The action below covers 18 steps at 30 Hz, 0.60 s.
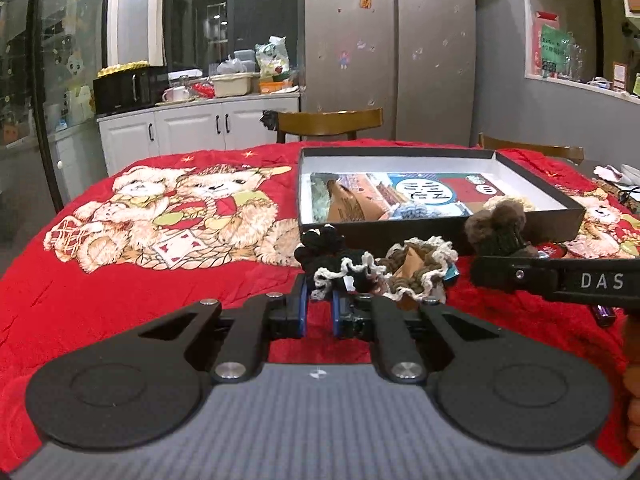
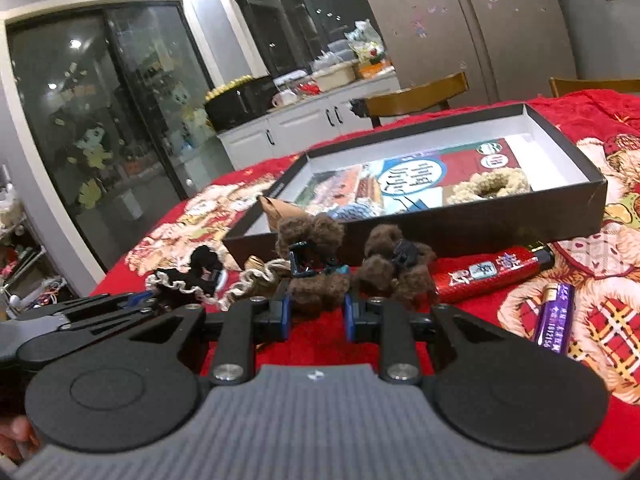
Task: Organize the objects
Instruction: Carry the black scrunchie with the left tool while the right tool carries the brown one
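Observation:
A black open box (image 1: pixel 532 222) lies on the red bear cloth; it also shows in the right wrist view (image 2: pixel 520 220). It holds printed cards and a cream scrunchie (image 2: pixel 490 186). In front of it lie a black scrunchie with white frill (image 1: pixel 340 266), a brown and cream scrunchie (image 1: pixel 416 270) and two fuzzy brown clips. My left gripper (image 1: pixel 320 308) is shut on the black scrunchie's frill. My right gripper (image 2: pixel 316 312) is shut on the left brown fuzzy clip (image 2: pixel 312 264); the other brown clip (image 2: pixel 394 268) lies just to its right. The right gripper shows from the side in the left wrist view (image 1: pixel 496 270).
A red lighter (image 2: pixel 492 274) and a purple lighter (image 2: pixel 554 316) lie on the cloth right of the clips. Two wooden chairs (image 1: pixel 330 122) stand behind the table. A fridge and white cabinets stand beyond.

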Each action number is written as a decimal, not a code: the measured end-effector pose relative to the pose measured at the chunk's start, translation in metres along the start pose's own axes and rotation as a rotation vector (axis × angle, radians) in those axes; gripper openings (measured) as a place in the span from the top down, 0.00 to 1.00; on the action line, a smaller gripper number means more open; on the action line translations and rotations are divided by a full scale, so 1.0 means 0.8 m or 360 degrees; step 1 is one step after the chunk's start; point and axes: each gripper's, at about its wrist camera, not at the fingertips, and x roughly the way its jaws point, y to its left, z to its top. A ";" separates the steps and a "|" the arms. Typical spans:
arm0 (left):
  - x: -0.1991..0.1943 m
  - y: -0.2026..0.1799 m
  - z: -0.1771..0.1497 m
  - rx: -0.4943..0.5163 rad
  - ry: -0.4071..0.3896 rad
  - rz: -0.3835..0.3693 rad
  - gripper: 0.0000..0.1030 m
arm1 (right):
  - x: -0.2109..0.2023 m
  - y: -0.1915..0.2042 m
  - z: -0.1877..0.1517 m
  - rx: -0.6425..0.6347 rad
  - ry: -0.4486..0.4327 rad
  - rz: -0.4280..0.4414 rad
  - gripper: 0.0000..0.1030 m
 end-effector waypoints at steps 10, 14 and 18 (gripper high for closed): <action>-0.012 -0.003 -0.001 0.0021 -0.0093 -0.0005 0.87 | -0.008 0.000 0.001 0.0022 -0.0075 -0.0020 0.73; -0.008 0.000 0.002 -0.0012 -0.0078 -0.0024 0.87 | -0.011 0.001 0.001 0.0012 -0.0095 -0.0005 0.73; -0.006 0.003 0.003 -0.0046 -0.0082 -0.0038 0.87 | -0.015 0.003 0.002 -0.0004 -0.0108 0.0019 0.73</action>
